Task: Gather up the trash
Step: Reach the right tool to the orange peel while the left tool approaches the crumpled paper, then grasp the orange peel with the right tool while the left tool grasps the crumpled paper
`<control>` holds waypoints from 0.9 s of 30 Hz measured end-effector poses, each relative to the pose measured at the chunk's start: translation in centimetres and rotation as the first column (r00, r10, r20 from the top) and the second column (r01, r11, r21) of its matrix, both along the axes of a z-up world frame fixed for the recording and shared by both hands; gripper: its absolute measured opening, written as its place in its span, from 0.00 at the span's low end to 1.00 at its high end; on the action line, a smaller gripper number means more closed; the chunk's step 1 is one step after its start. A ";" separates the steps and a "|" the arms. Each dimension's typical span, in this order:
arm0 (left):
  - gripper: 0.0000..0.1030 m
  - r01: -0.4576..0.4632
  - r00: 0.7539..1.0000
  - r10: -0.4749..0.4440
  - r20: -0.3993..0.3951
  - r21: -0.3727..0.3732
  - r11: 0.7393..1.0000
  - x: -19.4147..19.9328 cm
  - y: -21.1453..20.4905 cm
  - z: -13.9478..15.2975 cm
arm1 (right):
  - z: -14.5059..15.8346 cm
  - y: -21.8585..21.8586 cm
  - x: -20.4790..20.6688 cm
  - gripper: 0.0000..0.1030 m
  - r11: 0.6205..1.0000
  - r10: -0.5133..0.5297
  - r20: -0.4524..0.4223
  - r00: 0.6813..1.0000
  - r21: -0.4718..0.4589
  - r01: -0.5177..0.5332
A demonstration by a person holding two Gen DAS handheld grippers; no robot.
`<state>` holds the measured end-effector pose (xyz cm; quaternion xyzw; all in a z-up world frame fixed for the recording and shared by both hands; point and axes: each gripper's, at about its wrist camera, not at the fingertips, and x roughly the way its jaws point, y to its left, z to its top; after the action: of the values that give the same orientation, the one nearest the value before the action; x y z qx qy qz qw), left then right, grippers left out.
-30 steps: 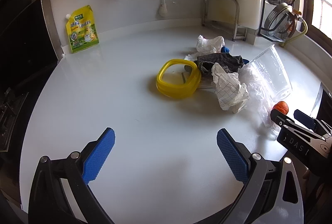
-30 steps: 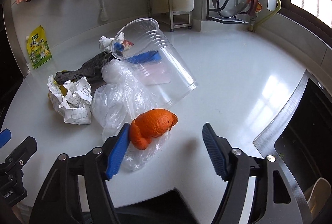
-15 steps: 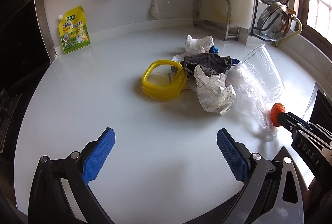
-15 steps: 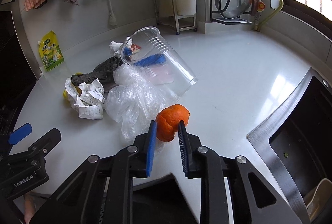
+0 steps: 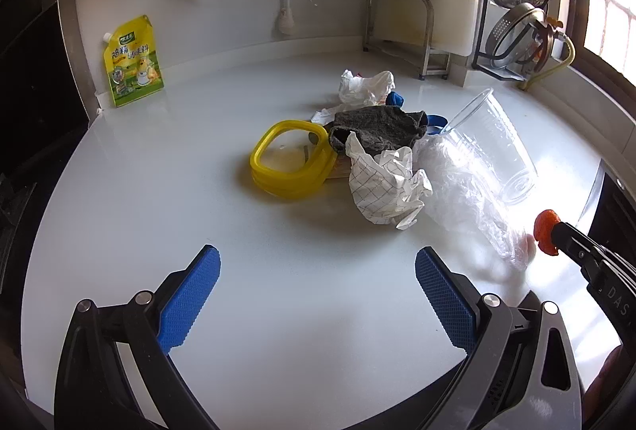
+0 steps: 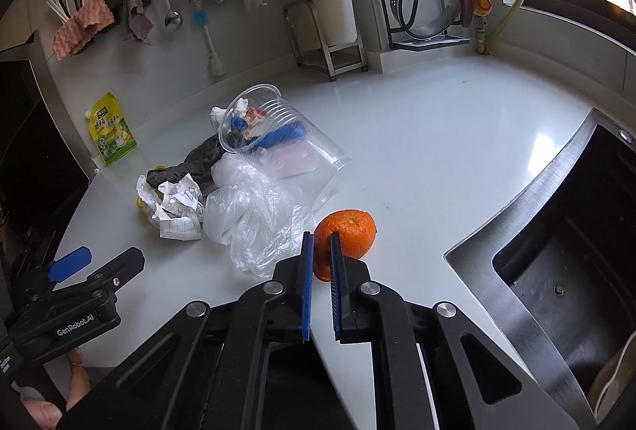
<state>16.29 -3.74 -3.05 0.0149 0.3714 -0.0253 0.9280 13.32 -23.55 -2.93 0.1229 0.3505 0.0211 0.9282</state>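
Jaws of the right gripper (image 6: 321, 245) are clamped on an orange peel (image 6: 348, 231), which sits between the blue pads above the white surface (image 6: 437, 159) — just right of a crumpled plastic bag (image 6: 254, 223). Jaws of the left gripper (image 5: 316, 294) stand wide apart over bare surface, holding nothing. Beyond the bag lie a tipped clear cup (image 6: 278, 139), checked paper (image 6: 175, 207), a grey rag (image 5: 377, 127) and a yellow lid (image 5: 290, 159) — a heap well ahead of the left gripper. The sink (image 6: 556, 231) opens to the right of the peel.
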 end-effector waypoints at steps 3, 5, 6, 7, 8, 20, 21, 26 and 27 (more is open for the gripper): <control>0.94 0.002 1.000 -0.002 -0.005 -0.009 1.000 0.4 -0.3 0.0 | -0.5 -0.4 0.2 0.07 1.000 -0.007 -0.011 1.000 0.010 0.007; 0.94 0.001 1.000 -0.001 -0.005 -0.015 1.000 0.8 -0.6 -0.1 | -0.4 -0.6 0.1 0.07 1.000 -0.007 -0.007 1.000 0.016 0.007; 0.94 -0.001 1.000 0.001 -0.006 -0.019 1.000 1.0 -0.6 0.0 | -0.4 -0.6 0.1 0.07 1.000 -0.006 -0.003 1.000 0.018 0.006; 0.94 -0.002 1.000 0.002 -0.008 -0.024 1.000 1.2 -0.7 0.0 | -0.4 -0.7 0.1 0.07 1.000 -0.006 0.000 1.000 0.020 0.006; 0.94 -0.002 1.000 0.002 -0.010 -0.032 0.999 1.5 -0.8 0.1 | -0.4 -0.8 0.1 0.07 1.000 -0.008 -0.001 1.000 0.023 0.008; 0.94 -0.001 1.000 0.001 0.028 -0.006 1.000 4.1 -2.9 0.9 | -0.6 -1.5 -0.1 0.07 0.997 -0.007 0.008 1.000 0.074 0.006; 0.94 -0.002 1.000 0.002 0.027 -0.001 1.000 4.3 -3.0 0.7 | -0.6 -1.7 -0.1 0.07 0.997 -0.006 0.008 1.000 0.083 0.005; 0.94 -0.008 1.000 0.008 0.005 0.011 1.000 5.3 -3.4 -0.1 | -0.6 -1.8 -0.2 0.07 0.994 -0.003 0.015 1.000 0.105 0.001; 0.94 -0.012 1.000 0.012 -0.003 0.018 1.000 5.5 -3.4 -0.3 | -0.5 -1.9 -0.2 0.07 0.994 -0.002 0.017 1.000 0.107 0.000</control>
<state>21.81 -7.19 -3.38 0.0209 0.3730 -0.0165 0.9275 13.10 -25.41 -3.46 0.1726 0.3406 0.0404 0.9233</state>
